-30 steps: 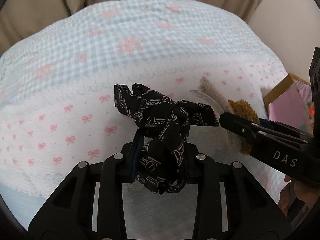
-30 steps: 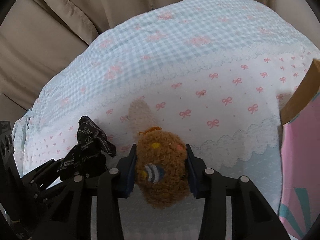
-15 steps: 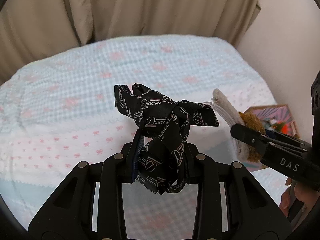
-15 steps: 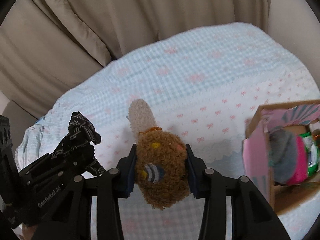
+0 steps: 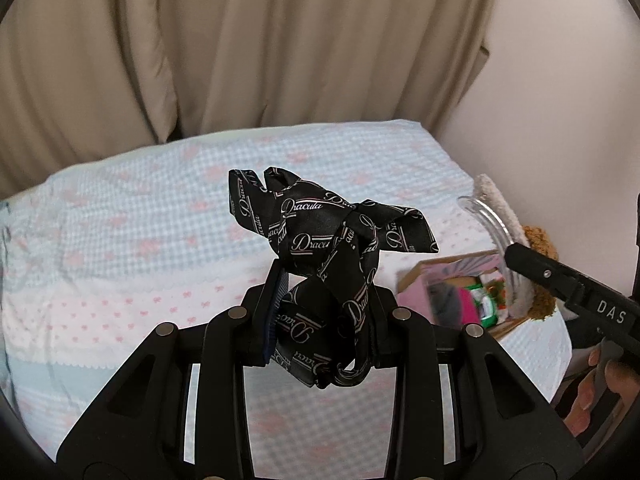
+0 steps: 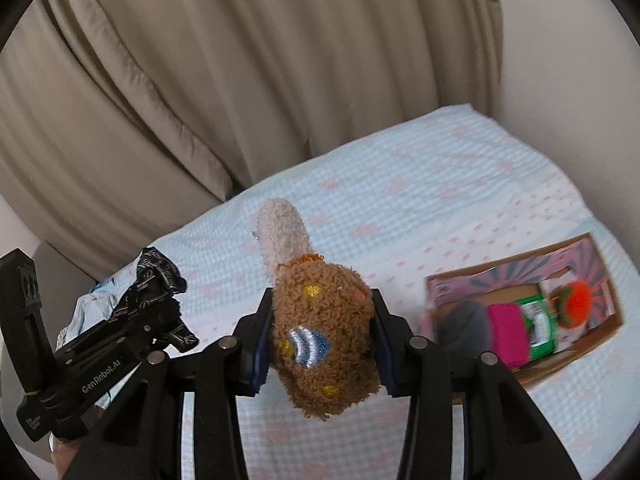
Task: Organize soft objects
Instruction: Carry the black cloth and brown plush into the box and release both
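My left gripper (image 5: 324, 312) is shut on a black ribbon bow (image 5: 328, 240) printed with "Dracula", held in the air above the bed. It also shows in the right wrist view (image 6: 160, 304) at the left. My right gripper (image 6: 320, 340) is shut on a brown fuzzy sock (image 6: 324, 332) with a cream cuff and a clear plastic hanger, also held high. In the left wrist view the sock (image 5: 540, 276) sits at the right. An open cardboard box (image 6: 532, 316) with pink lining lies on the bed below right, holding several soft items.
The bed (image 5: 140, 240) has a light blue and white cover with pink bows. Beige curtains (image 5: 240, 60) hang behind it and a pale wall (image 5: 560, 100) stands to the right. The box (image 5: 460, 292) lies near the bed's right edge.
Both grippers have risen well above the bed with their objects still held. The open box has come into view below right, and the curtains now fill the upper view.
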A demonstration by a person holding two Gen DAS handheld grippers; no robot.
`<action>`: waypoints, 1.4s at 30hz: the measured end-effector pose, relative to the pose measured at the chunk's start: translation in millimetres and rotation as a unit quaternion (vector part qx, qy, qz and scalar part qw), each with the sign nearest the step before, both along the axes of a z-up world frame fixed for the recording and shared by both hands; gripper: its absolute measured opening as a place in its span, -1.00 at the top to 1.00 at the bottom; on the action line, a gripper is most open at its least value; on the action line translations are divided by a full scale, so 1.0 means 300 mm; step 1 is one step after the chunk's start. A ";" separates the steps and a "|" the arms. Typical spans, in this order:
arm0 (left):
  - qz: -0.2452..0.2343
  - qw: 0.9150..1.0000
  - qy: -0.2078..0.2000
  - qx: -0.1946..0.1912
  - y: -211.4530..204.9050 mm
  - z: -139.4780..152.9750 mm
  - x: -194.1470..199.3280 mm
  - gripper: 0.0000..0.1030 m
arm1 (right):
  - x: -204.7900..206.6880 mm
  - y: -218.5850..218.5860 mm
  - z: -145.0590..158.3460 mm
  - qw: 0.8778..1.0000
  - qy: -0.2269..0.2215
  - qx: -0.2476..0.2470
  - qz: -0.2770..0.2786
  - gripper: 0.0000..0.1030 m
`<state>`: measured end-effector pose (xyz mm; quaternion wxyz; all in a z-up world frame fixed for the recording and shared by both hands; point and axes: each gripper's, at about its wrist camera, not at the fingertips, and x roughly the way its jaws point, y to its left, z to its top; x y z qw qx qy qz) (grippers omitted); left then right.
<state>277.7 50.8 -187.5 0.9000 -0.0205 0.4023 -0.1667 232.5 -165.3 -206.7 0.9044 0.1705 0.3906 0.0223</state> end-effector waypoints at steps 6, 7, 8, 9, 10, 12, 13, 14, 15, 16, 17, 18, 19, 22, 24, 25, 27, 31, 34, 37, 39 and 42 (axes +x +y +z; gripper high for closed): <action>0.005 1.000 -0.001 0.005 -0.181 0.093 -0.063 0.43 | -0.056 -0.187 0.102 1.000 0.003 -0.016 -0.003 0.23; 0.007 1.000 -0.002 0.006 -0.224 0.099 -0.075 0.43 | -0.065 -0.225 0.114 1.000 0.005 -0.019 -0.002 0.23; 0.007 1.000 0.000 0.006 -0.257 0.098 -0.086 0.43 | -0.074 -0.260 0.122 1.000 0.009 -0.021 -0.001 0.23; 0.006 1.000 0.004 0.009 -0.294 0.091 -0.095 0.43 | -0.076 -0.308 0.129 1.000 0.017 -0.023 -0.001 0.23; 0.006 1.000 0.011 0.015 -0.348 0.076 -0.107 0.43 | -0.079 -0.340 0.132 1.000 0.020 -0.024 0.000 0.23; 0.003 1.000 0.023 0.021 -0.426 0.049 -0.119 0.43 | -0.083 -0.418 0.128 0.999 0.029 -0.026 0.006 0.23; 0.000 0.999 0.033 0.023 -0.485 0.022 -0.128 0.43 | -0.083 -0.453 0.121 0.999 0.034 -0.029 0.009 0.23; -0.002 0.999 0.039 0.025 -0.521 0.004 -0.131 0.43 | -0.082 -0.487 0.113 0.999 0.038 -0.031 0.012 0.23; -0.005 0.999 0.045 0.027 -0.563 -0.017 -0.135 0.43 | -0.080 -0.526 0.099 0.998 0.044 -0.030 0.015 0.23; -0.007 0.998 0.051 0.029 -0.603 -0.037 -0.137 0.43 | -0.076 -0.562 0.085 0.998 0.050 -0.029 0.018 0.23; -0.011 0.998 0.058 0.032 -0.655 -0.060 -0.140 0.43 | -0.076 -0.595 0.067 0.998 0.056 -0.029 0.022 0.23; -0.015 0.997 0.062 0.035 -0.694 -0.080 -0.140 0.43 | -0.069 -0.635 0.041 0.997 0.066 -0.032 0.025 0.23; -0.020 0.997 0.069 0.040 -0.750 -0.113 -0.134 0.43 | -0.073 -0.660 0.026 0.997 0.070 -0.033 0.027 0.23; -0.026 0.994 0.090 0.049 -0.865 -0.195 -0.115 0.43 | -0.054 -0.744 -0.048 0.995 0.092 -0.029 0.035 0.23; -0.026 0.993 0.104 0.052 -0.919 -0.246 -0.099 0.43 | -0.042 -0.794 -0.103 0.993 0.107 -0.026 0.039 0.23; -0.026 0.992 0.113 0.055 -0.946 -0.283 -0.082 0.43 | -0.032 -0.823 -0.135 0.992 0.116 -0.025 0.043 0.23; -0.026 0.990 0.124 0.059 -0.994 -0.328 -0.072 0.43 | -0.012 -0.865 -0.185 0.990 0.129 -0.024 0.048 0.23; -0.032 0.985 0.151 0.079 -1.101 -0.448 -0.035 0.43 | 0.045 -0.938 -0.308 0.984 0.164 -0.023 0.066 0.23; -0.040 0.979 0.172 0.100 -1.166 -0.538 -0.005 0.43 | 0.091 -0.967 -0.395 0.979 0.187 -0.021 0.083 0.23; -0.047 0.973 0.192 0.117 -1.204 -0.604 0.012 0.42 | 0.135 -0.980 -0.464 0.973 0.206 -0.018 0.100 0.22; -0.051 0.970 0.206 0.118 -1.213 -0.628 0.023 0.42 | 0.153 -0.980 -0.489 0.970 0.217 -0.020 0.107 0.21; -0.057 0.965 0.225 0.125 -1.222 -0.643 0.035 0.11 | 0.185 -0.987 -0.507 0.967 0.225 -0.022 0.114 0.14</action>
